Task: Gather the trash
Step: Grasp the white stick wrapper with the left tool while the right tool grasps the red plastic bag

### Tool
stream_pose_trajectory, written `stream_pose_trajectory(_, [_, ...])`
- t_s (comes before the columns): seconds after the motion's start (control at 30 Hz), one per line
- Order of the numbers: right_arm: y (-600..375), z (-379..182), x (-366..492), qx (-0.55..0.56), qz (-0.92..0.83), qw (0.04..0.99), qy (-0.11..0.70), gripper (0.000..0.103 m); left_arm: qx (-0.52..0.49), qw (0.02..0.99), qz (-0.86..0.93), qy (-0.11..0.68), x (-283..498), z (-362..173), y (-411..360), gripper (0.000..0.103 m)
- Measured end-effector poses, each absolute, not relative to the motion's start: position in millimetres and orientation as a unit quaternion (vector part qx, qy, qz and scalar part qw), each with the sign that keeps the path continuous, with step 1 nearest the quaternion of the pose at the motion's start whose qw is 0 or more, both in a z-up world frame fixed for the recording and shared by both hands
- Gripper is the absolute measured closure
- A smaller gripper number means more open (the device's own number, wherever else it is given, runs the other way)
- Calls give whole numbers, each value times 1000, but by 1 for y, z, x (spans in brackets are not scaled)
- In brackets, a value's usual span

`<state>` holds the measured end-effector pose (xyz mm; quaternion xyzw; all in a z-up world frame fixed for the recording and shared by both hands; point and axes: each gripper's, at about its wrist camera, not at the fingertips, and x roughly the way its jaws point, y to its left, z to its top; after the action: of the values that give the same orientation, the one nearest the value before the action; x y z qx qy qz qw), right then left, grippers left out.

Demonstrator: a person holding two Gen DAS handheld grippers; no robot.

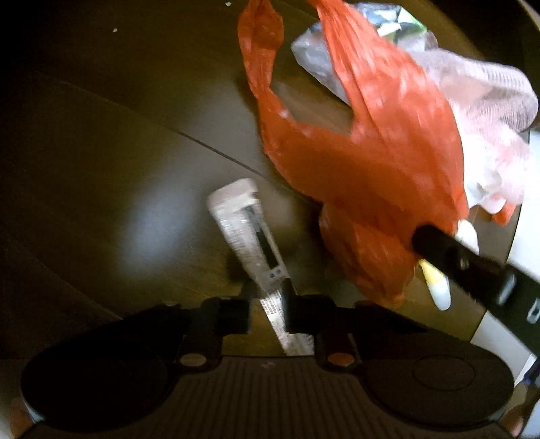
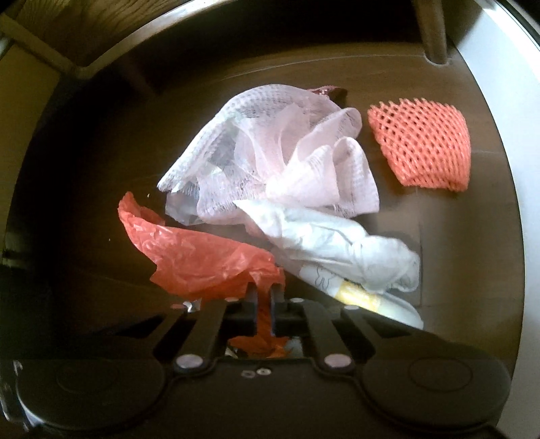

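Note:
My left gripper points down at the dark tabletop and is shut on a long clear-and-white wrapper, which sticks out ahead of the jaws. My right gripper is shut on a corner of a crumpled orange plastic bag. In the left wrist view that orange bag spreads across the right side. One black finger of the right gripper reaches into its lower edge.
Behind the bag lie a pink mesh cloth, a crumpled white wrapper and a yellow-and-white piece. An orange foam fruit net sits at the back right. Silver foil shows at the top. A pale edge borders the right.

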<state>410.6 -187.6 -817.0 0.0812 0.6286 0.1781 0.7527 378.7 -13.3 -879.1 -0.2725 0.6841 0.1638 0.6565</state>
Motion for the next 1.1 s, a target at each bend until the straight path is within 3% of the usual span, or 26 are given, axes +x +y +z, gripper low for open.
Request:
stream_pose_trajectory(0.07, [-189,-812,407,83,179,753,628,100,-271,659,161,683,381,-876,-8,99])
stream_pose_trajectory(0.3, [-202,-786,405,64,199,763,611,101,-246,666,161,685,391,-870,5,99])
stream_pose_trajectory(0.43, [-212,-783,403,82,205,760,611,101,-288,639,143,699,388,-879,5,98])
stream_pose_trajectory(0.5, [-215,-783,406,93,205,759,611,101,-288,633,142,704,388,-884,1,89])
stream_pose_trajectory(0.53, [-216,-782,406,95,204,760,609,101,-278,636,136,706,386,-886,-3,73])
stream_pose_trajectory(0.57, [-217,-781,407,100,203,761,608,101,-272,639,131,707,386,-886,-8,47])
stream_pose_trajectory(0.63, [-219,-777,407,109,200,762,606,101,-266,646,134,703,385,-889,-16,26])
stream_pose_trajectory(0.9, [-221,-787,408,113,197,758,612,101,-176,665,152,710,370,-895,-48,29])
stream_pose_trajectory(1.0, [-222,-790,407,113,195,756,614,101,-160,672,162,705,373,-892,-56,40])
stream_pose_trajectory(1.07, [-221,-792,407,112,197,755,615,101,-150,686,157,694,374,-887,-56,67])
stream_pose_trajectory(1.1, [-221,-792,407,110,197,755,615,101,-147,690,154,692,373,-885,-54,75])
